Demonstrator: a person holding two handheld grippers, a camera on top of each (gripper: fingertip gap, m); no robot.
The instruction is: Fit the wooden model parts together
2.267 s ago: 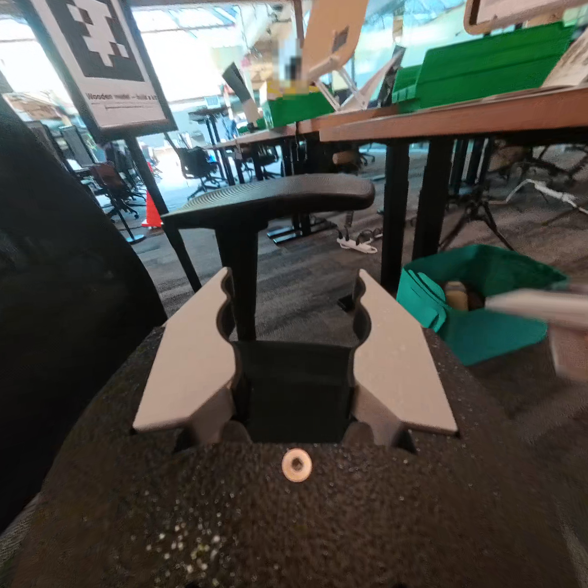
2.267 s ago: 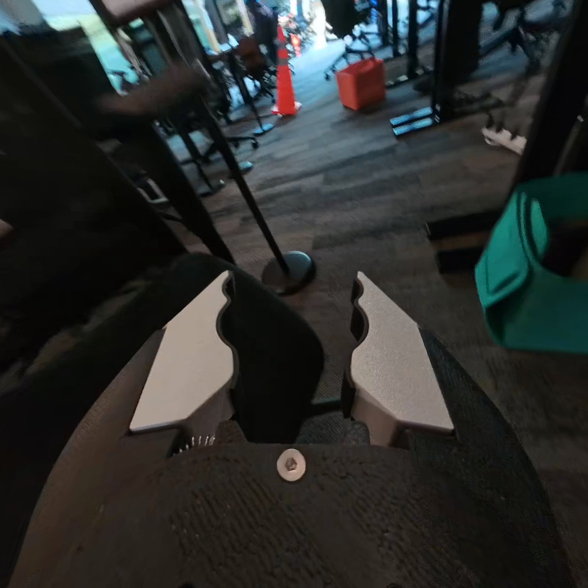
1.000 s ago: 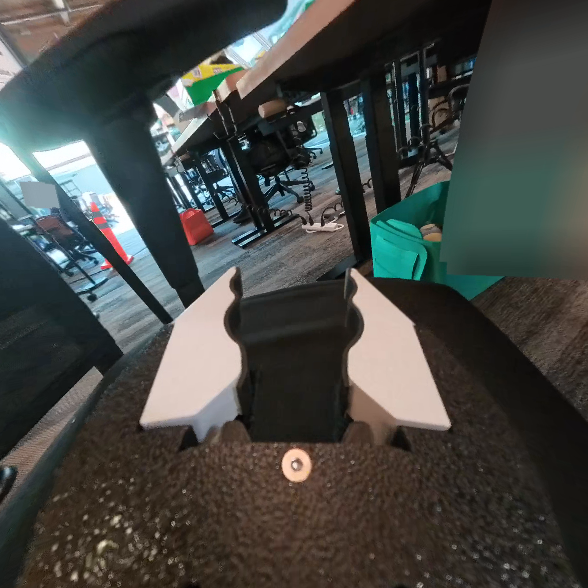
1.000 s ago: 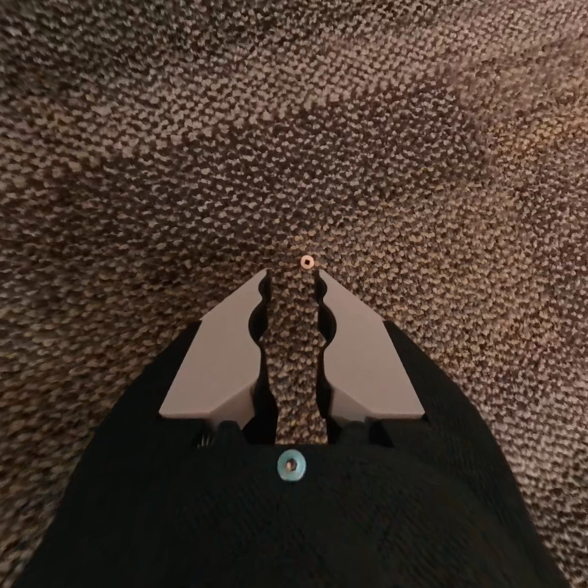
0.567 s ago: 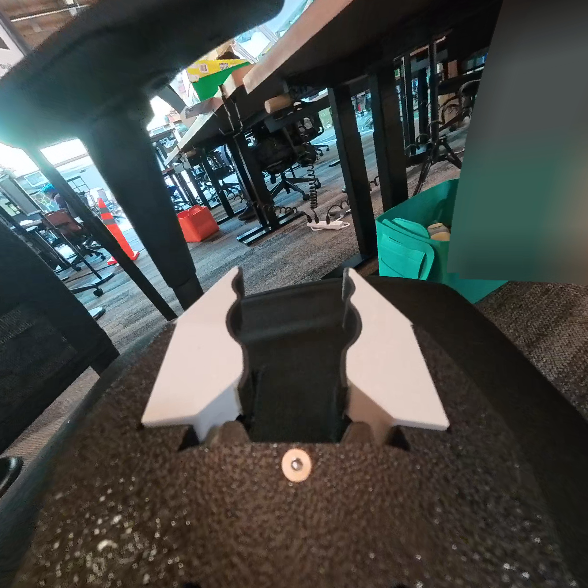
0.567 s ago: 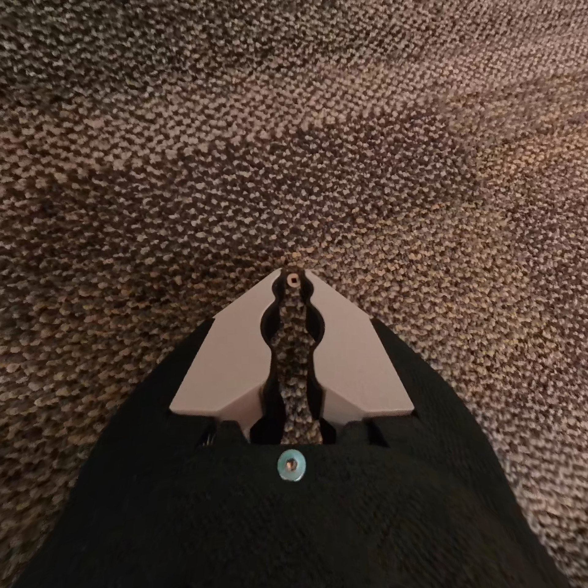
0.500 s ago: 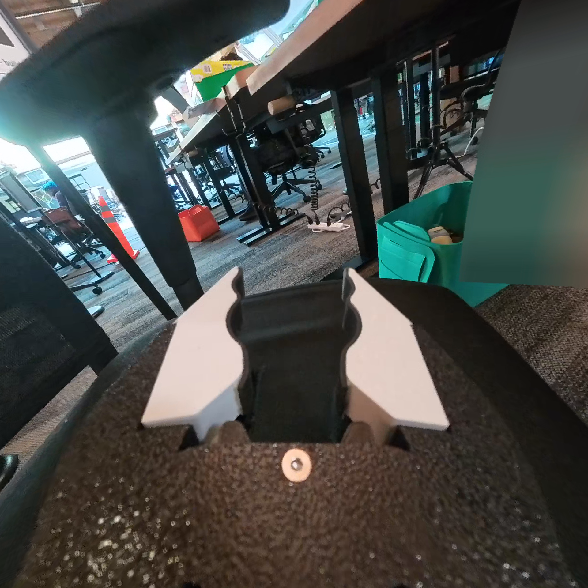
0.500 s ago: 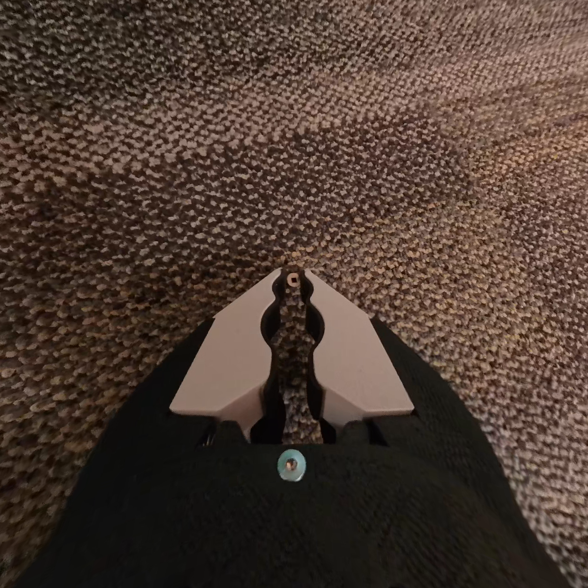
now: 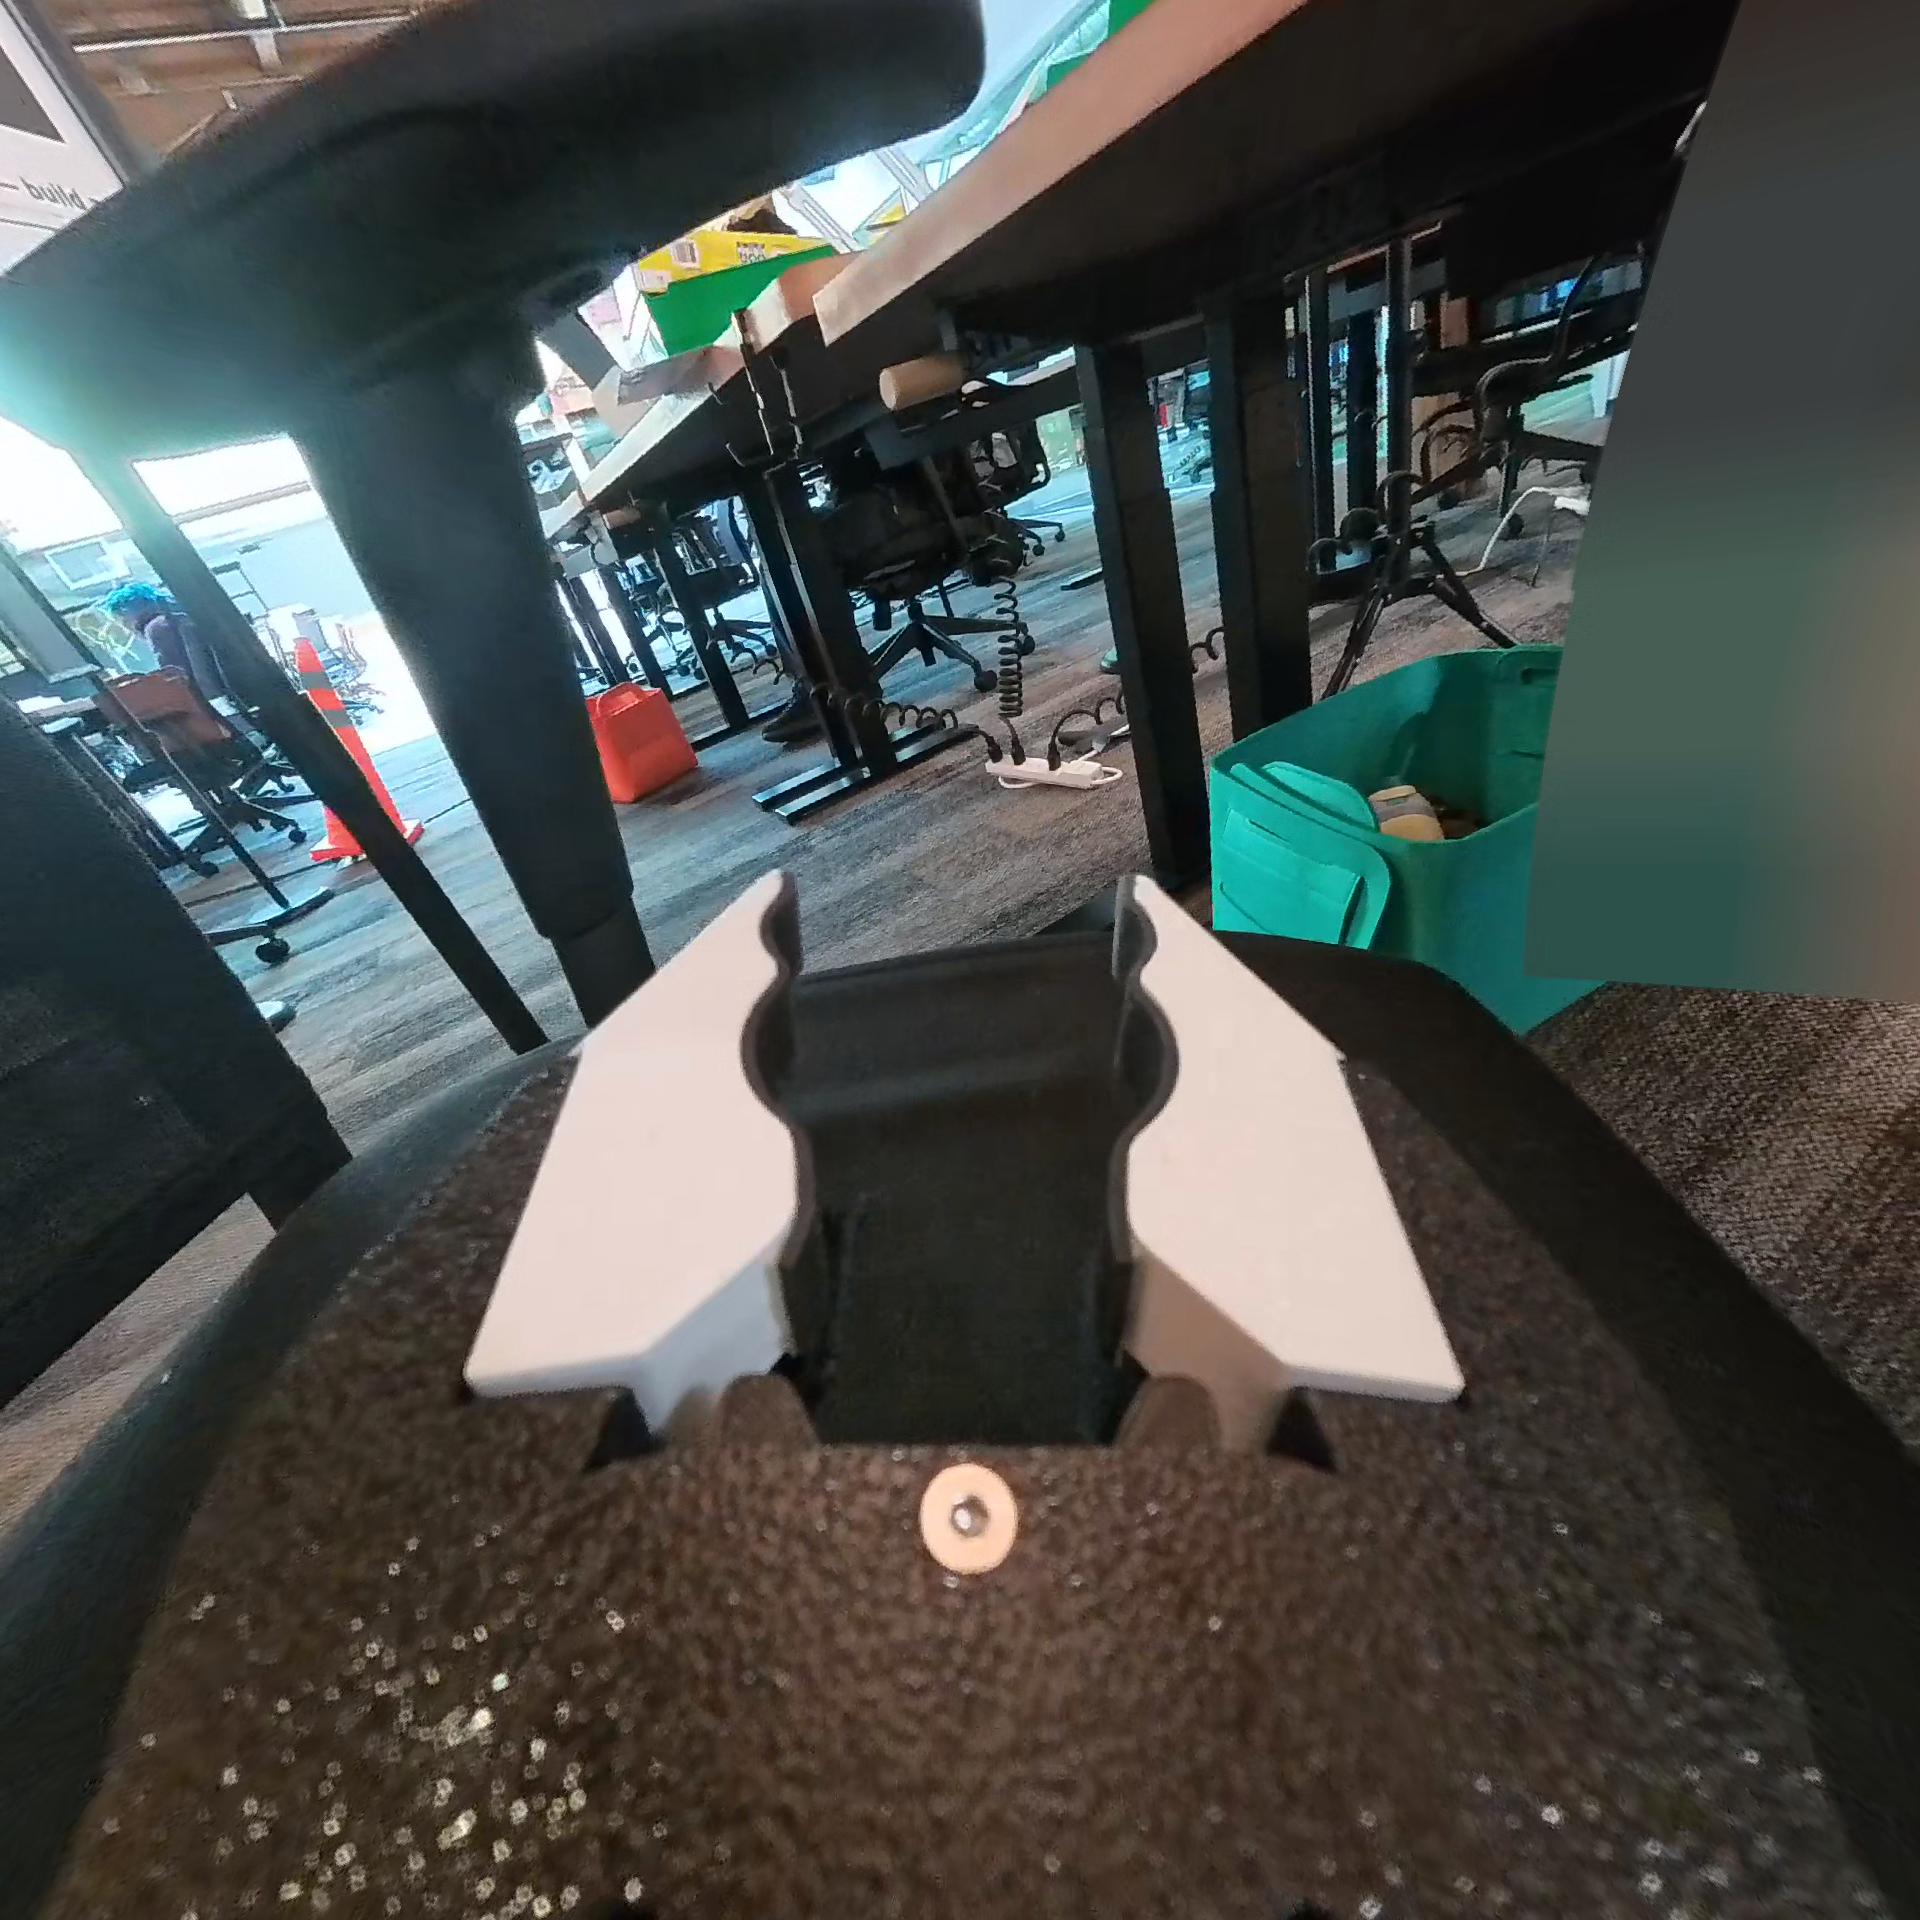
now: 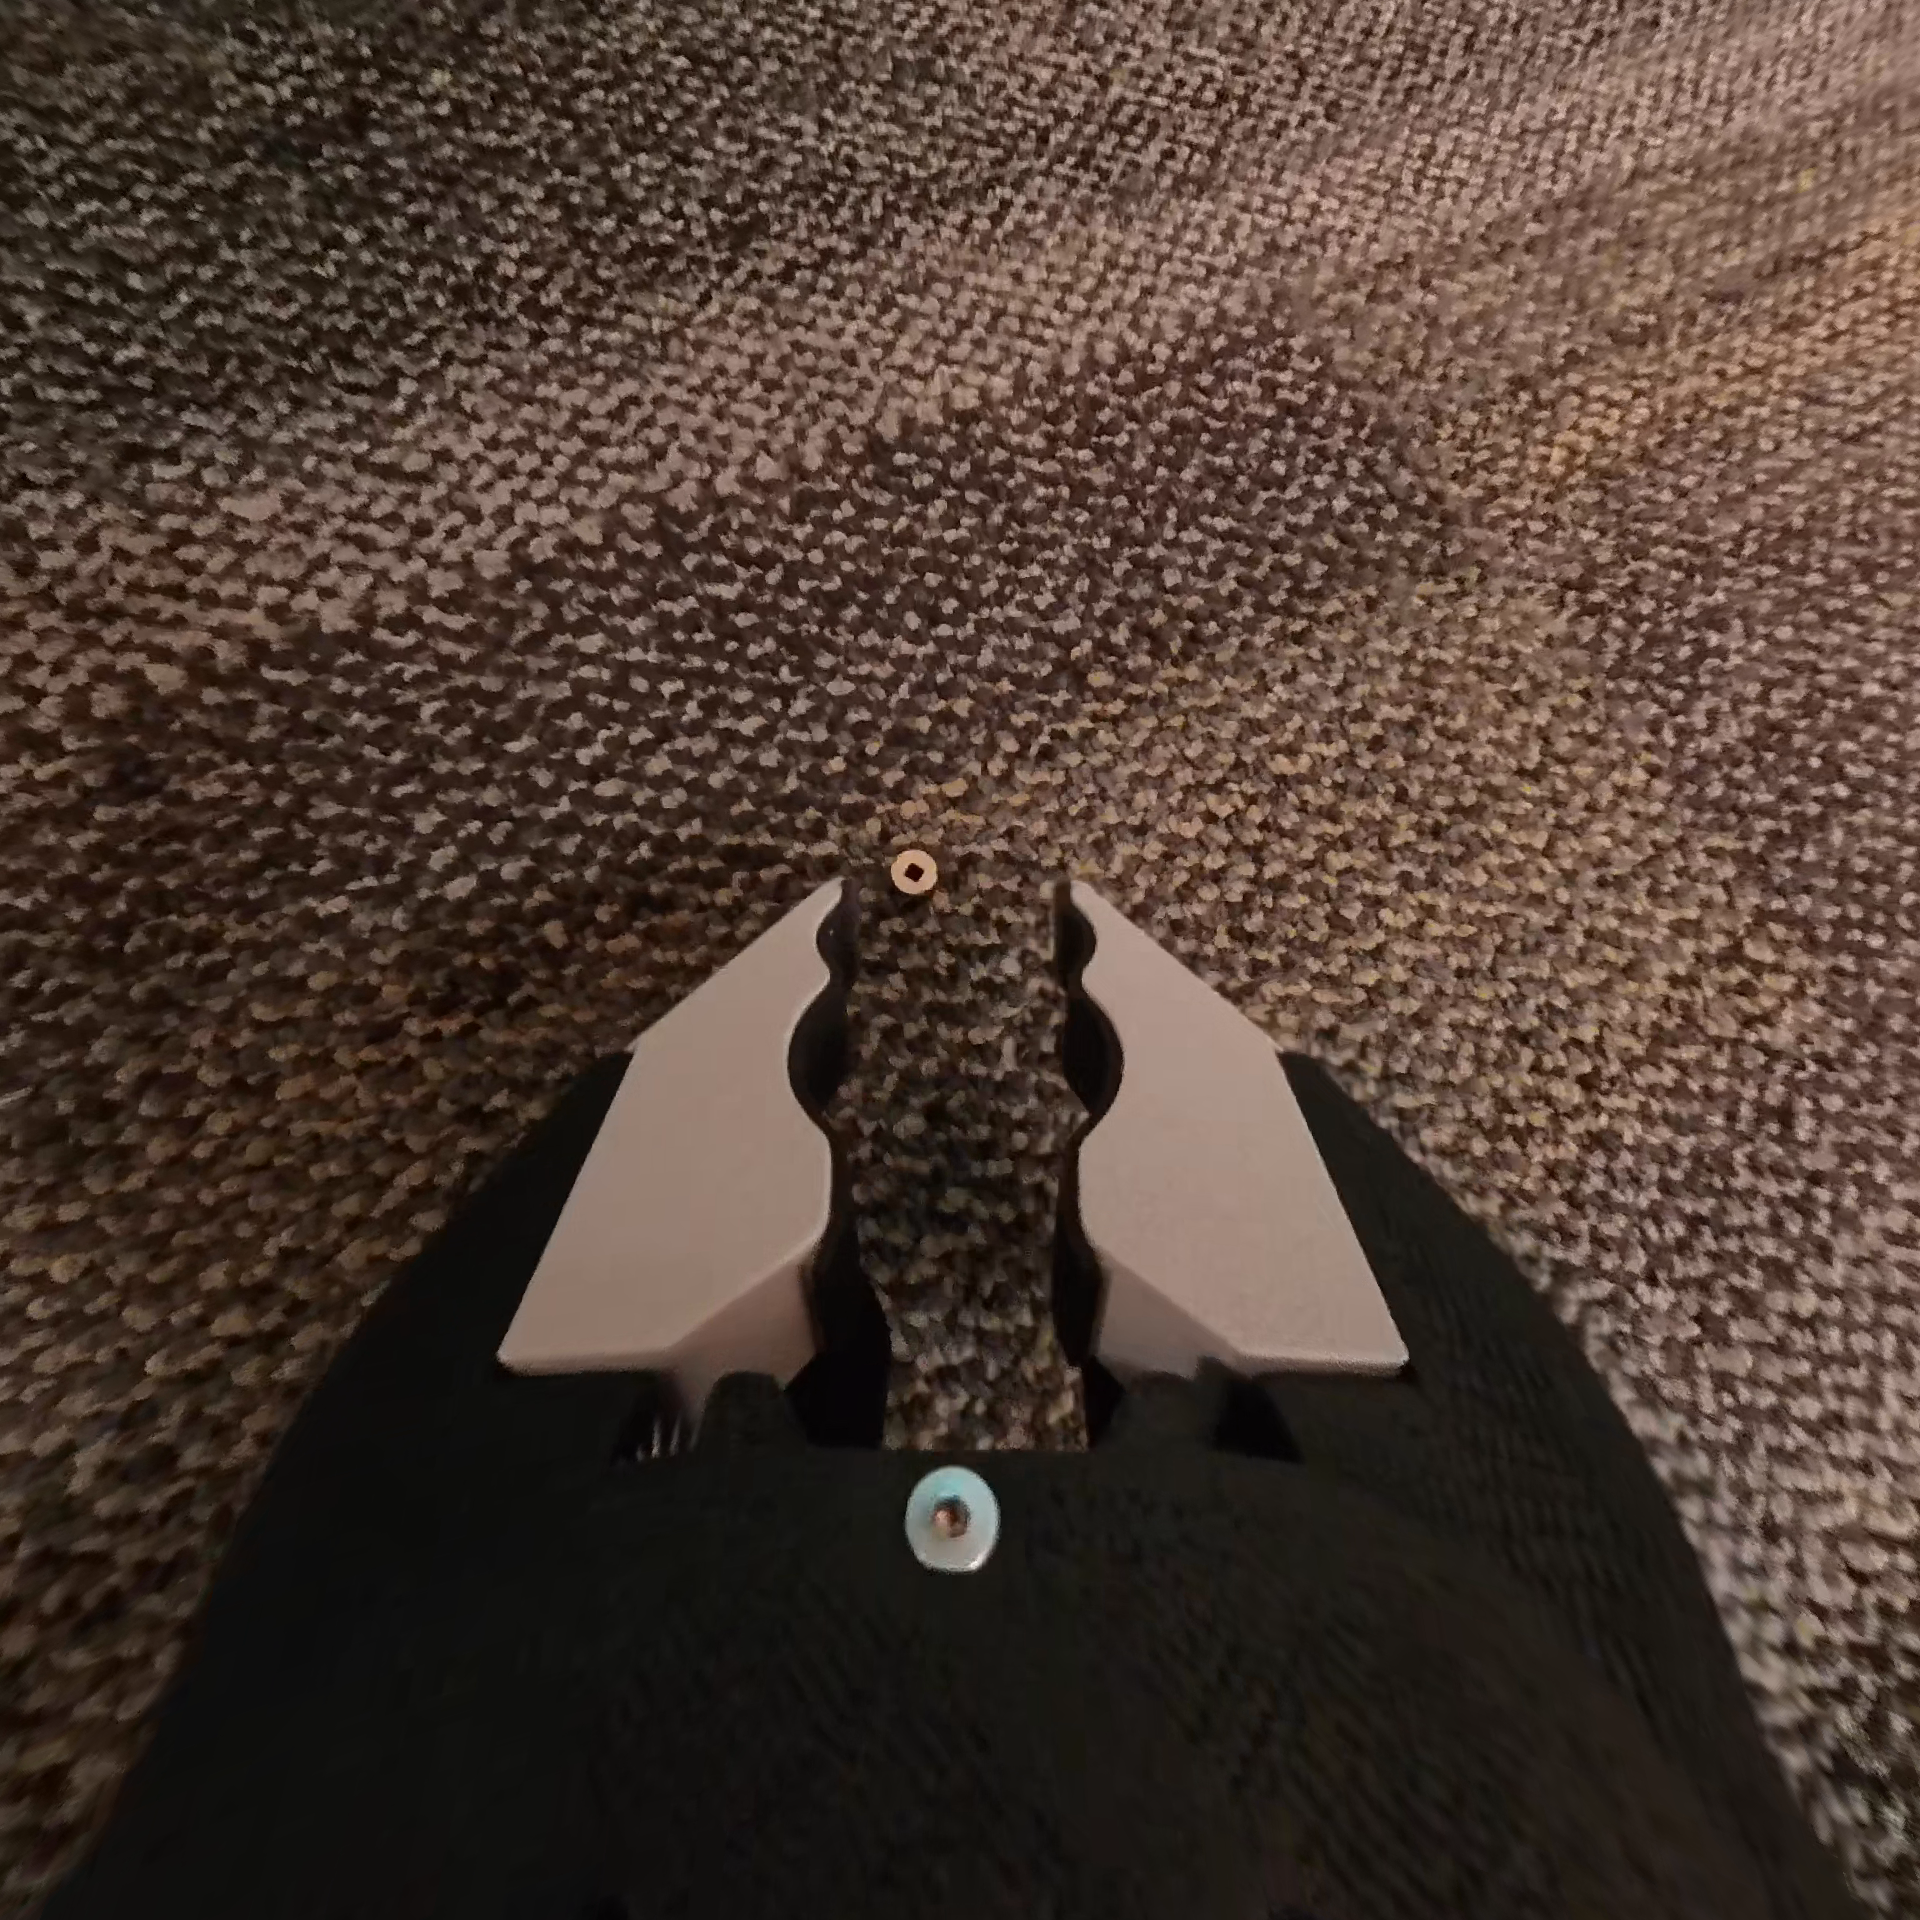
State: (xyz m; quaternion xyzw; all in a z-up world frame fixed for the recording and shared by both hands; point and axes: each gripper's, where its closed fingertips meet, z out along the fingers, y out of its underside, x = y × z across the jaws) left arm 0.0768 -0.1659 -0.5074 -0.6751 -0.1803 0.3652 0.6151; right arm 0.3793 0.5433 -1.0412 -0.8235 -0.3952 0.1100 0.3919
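My right gripper [image 10: 951, 894] points straight down at the carpet [image 10: 1351, 520], its white fingers [image 10: 717, 1143] spread apart with bare carpet between them. A tiny tan ring [image 10: 913, 872] with a square hole lies on the carpet just ahead of the left fingertip, close to it but apart from it, and outside the gap. It is the only wooden part either view shows; that view holds nothing else but carpet.

My left gripper [image 9: 951, 914] shows a different scene. It is held low and looks out level across the floor, its fingers [image 9: 665, 1174] wide apart and holding nothing; only the gripper's own black body shows between them. Ahead stand black desk legs [image 9: 1153, 623], with a dark chair seat [image 9: 499, 156] overhead at upper left. A teal bag [image 9: 1392, 831] sits on the floor to the right, just past the right fingertip. Farther back are a white power strip [image 9: 1044, 771], an orange bin [image 9: 636, 736] and an orange cone [image 9: 348, 769]. The ring does not show in this view, nor does my other gripper.
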